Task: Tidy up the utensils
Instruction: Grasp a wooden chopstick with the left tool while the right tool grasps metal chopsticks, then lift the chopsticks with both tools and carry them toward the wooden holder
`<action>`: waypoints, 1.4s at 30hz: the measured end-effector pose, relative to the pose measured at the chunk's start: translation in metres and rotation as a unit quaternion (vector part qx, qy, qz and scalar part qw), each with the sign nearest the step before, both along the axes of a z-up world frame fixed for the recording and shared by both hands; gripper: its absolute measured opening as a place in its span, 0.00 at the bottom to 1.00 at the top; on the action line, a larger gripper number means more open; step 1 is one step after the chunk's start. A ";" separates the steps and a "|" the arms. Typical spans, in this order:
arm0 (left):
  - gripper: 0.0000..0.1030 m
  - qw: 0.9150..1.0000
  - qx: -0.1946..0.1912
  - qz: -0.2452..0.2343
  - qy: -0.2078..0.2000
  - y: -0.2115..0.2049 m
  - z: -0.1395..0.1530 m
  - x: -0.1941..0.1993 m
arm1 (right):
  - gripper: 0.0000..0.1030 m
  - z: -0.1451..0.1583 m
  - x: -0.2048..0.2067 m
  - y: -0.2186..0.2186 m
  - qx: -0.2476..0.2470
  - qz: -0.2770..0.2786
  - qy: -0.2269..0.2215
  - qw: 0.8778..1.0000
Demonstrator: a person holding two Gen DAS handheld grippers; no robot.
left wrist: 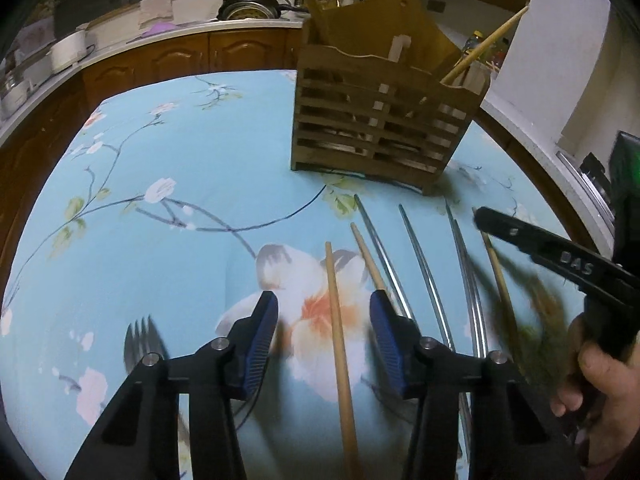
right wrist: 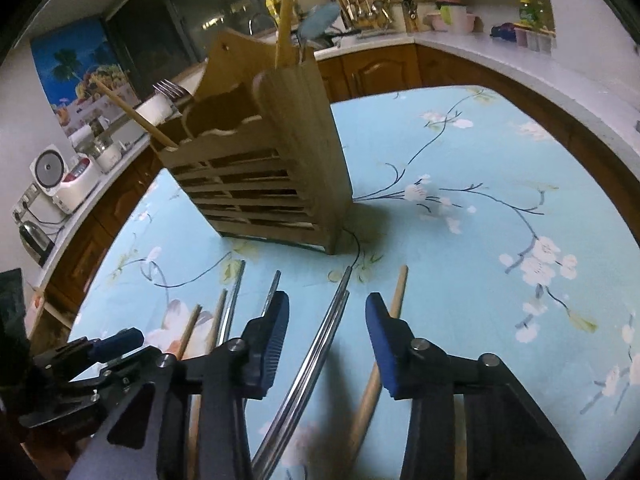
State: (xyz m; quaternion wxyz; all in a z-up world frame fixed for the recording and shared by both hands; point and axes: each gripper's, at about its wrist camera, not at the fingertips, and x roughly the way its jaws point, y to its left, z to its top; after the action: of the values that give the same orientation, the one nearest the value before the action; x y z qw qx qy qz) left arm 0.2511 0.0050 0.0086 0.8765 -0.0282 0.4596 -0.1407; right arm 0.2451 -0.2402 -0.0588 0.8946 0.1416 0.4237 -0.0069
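Note:
A slatted wooden utensil holder (left wrist: 380, 120) (right wrist: 264, 176) stands on the flowered blue tablecloth (left wrist: 160, 152), with a wooden chopstick (left wrist: 484, 44) leaning out of it. In front of it lie several wooden and metal chopsticks. My left gripper (left wrist: 324, 320) is open just above the cloth, and one wooden chopstick (left wrist: 338, 332) lies between its blue pads without touching them. My right gripper (right wrist: 328, 320) is open too, astride a pair of metal chopsticks (right wrist: 320, 352); another wooden chopstick (right wrist: 394, 300) lies just outside its right finger. A fork (left wrist: 142, 344) lies left of the left gripper.
Kitchen counters (left wrist: 132, 40) with a sink, pans and appliances ring the table. The two grippers are close side by side: the right one (left wrist: 540, 252) shows at the right of the left wrist view, with a hand (left wrist: 600, 376) on it.

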 end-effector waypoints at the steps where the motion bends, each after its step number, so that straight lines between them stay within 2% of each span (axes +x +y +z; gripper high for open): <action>1: 0.44 1.000 0.003 -0.001 -0.001 -0.002 -0.001 0.003 | 0.35 -0.002 0.003 0.000 -0.002 0.000 0.004 1.000; 2: 0.44 1.000 0.006 -0.002 0.001 -0.004 -0.002 0.007 | 0.34 -0.005 0.008 -0.001 -0.004 0.000 0.009 1.000; 7: 0.32 1.000 0.012 -0.007 0.022 -0.010 -0.018 0.022 | 0.27 -0.017 0.028 -0.003 -0.023 0.001 0.038 0.999; 10: 0.27 1.000 0.025 0.001 0.010 -0.016 -0.022 0.024 | 0.23 -0.023 0.036 0.003 -0.045 0.008 0.046 0.998; 12: 0.17 0.999 0.046 0.001 0.003 -0.023 -0.024 0.025 | 0.19 -0.023 0.039 0.011 -0.075 0.016 0.050 0.996; 13: 0.15 0.999 0.054 -0.002 -0.001 -0.027 -0.024 0.025 | 0.10 -0.024 0.040 0.014 -0.086 0.018 0.052 0.995; 14: 0.08 0.998 0.058 -0.005 -0.003 -0.029 -0.024 0.024 | 0.09 -0.024 0.041 0.017 -0.098 0.021 0.054 0.993; 16: 0.05 0.999 0.053 -0.007 -0.001 -0.031 -0.025 0.026 | 0.08 -0.023 0.041 0.022 -0.110 0.027 0.053 0.992; 21: 0.03 1.000 0.029 -0.004 0.001 -0.023 -0.020 0.025 | 0.04 -0.015 0.033 0.015 -0.051 0.021 0.034 0.998; 28: 0.03 0.999 -0.026 0.008 -0.031 0.009 0.021 0.001 | 0.03 0.031 0.000 0.002 0.032 0.014 -0.026 0.999; 35: 0.03 0.995 -0.071 0.006 -0.063 0.032 0.056 -0.035 | 0.03 0.070 -0.029 -0.001 0.072 0.014 -0.074 0.995; 42: 0.03 0.990 -0.103 0.007 -0.097 0.056 0.089 -0.071 | 0.03 0.110 -0.053 0.000 0.082 0.022 -0.125 0.989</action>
State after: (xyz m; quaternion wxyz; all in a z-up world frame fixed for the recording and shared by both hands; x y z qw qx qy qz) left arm 0.1803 0.0614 0.0978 0.9102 -0.1079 0.3556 -0.1828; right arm 0.1922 -0.2403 0.0512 0.9259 0.2048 0.3107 0.0654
